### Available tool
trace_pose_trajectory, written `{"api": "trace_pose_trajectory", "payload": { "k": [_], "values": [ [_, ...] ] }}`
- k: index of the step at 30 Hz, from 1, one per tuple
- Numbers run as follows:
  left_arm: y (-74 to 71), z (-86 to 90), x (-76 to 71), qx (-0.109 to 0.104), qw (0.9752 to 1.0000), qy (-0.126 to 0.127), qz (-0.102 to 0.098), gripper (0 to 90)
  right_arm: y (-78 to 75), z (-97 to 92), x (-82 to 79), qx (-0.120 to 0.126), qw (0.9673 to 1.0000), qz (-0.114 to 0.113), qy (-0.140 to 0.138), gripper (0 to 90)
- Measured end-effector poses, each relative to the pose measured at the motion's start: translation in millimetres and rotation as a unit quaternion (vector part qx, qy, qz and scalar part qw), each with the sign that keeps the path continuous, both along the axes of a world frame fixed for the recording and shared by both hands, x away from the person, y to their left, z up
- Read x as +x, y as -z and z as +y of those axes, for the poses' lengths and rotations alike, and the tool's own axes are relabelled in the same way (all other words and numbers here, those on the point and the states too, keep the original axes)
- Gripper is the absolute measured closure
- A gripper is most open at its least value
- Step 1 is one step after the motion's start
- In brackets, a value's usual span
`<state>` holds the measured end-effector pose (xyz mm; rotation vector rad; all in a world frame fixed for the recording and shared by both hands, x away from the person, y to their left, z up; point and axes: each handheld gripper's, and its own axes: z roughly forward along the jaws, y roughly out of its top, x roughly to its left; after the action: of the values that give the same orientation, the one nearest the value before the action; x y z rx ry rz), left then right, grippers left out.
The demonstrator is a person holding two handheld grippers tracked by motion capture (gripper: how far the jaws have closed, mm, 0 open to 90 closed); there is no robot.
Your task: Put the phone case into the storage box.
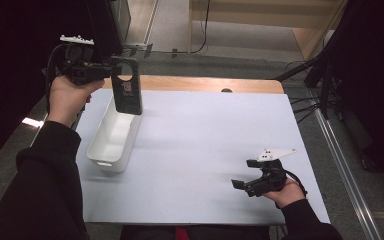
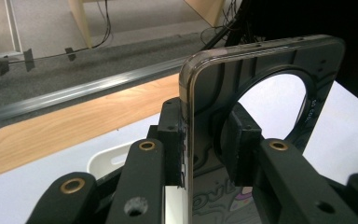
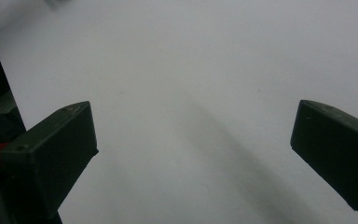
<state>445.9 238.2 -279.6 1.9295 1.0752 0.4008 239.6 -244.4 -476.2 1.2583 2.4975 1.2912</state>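
My left gripper (image 1: 111, 71) is raised above the far left of the table, shut on a dark phone case (image 1: 126, 86) with a large round hole near its top. The case hangs upright over the far end of a white bin (image 1: 113, 137). In the left gripper view the case (image 2: 270, 70) stands on edge between my two pads (image 2: 240, 140), which press on both its sides. My right gripper (image 1: 241, 186) rests low near the table's front right, its jaws wide apart. Nothing lies between its fingertips (image 3: 51, 149), just bare white table (image 3: 191, 70).
The white bin is oblong and looks empty. A wooden strip (image 1: 205, 84) edges the table's far side. Dark stands and cables (image 1: 325, 65) crowd the floor at the right. A metal rail (image 1: 345, 170) runs along the table's right side.
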Motion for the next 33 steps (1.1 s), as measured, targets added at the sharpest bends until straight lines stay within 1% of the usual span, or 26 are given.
{"api": "trace_pose_trajectory", "payload": {
  "k": [4, 5, 10, 12, 15, 19, 21, 24, 26, 28, 30, 33],
  "values": [
    [0.1, 4.1, 6.8, 0.003, 1.0, -0.005, 0.0, 70.9, 0.6, -0.7, 0.5, -0.001, 1.0, -0.001, 0.0, 0.0],
    [0.1, 5.2, 8.5, 0.005, 1.0, -0.005, -0.003, 70.9, 0.9, -0.7, 0.5, 0.0, 1.0, -0.001, 0.0, 0.0],
    [1.7, 6.1, 16.8, 0.006, 0.9999, -0.009, -0.004, 70.9, 1.3, -0.9, 0.0, 0.001, 1.0, -0.001, -0.001, 0.0],
    [2.2, 5.9, 19.8, 0.001, 1.0, -0.009, -0.002, 70.9, 1.3, -0.9, -0.3, 0.001, 1.0, -0.002, -0.001, 0.0],
    [3.0, 5.4, 25.4, 0.0, 0.9999, -0.014, -0.005, 71.0, 1.7, -1.2, -1.0, -0.001, 1.0, -0.001, 0.002, 0.0],
    [6.6, 6.6, 34.1, 0.002, 0.9998, -0.021, -0.002, 70.9, 2.0, -2.2, -2.0, -0.003, 1.0, -0.001, 0.003, 0.0],
    [8.8, 7.1, 37.7, 0.004, 0.9998, -0.021, -0.004, 70.9, 2.7, -3.1, -2.5, -0.001, 1.0, -0.003, 0.003, 0.0],
    [11.7, 7.6, 42.7, 0.007, 0.9997, -0.021, -0.01, 71.0, 3.1, -4.0, -3.4, -0.001, 1.0, 0.002, 0.007, 0.0],
    [12.9, 8.3, 46.0, 0.002, 0.9997, -0.021, -0.009, 71.0, 3.0, -4.9, -3.6, -0.001, 1.0, 0.001, 0.007, 0.0],
    [14.7, 8.4, 48.8, 0.008, 0.9996, -0.026, -0.01, 71.0, 3.2, -5.6, -3.9, -0.002, 1.0, 0.0, 0.008, 0.0],
    [17.1, 9.0, 51.9, 0.008, 0.9995, -0.029, -0.007, 71.0, 3.2, -5.7, -4.6, -0.001, 1.0, 0.002, 0.01, 0.0],
    [20.8, 8.5, 55.1, 0.012, 0.9994, -0.031, -0.01, 71.0, 3.3, -5.5, -5.1, 0.0, 1.0, 0.002, 0.009, 0.0]
  ]
}}
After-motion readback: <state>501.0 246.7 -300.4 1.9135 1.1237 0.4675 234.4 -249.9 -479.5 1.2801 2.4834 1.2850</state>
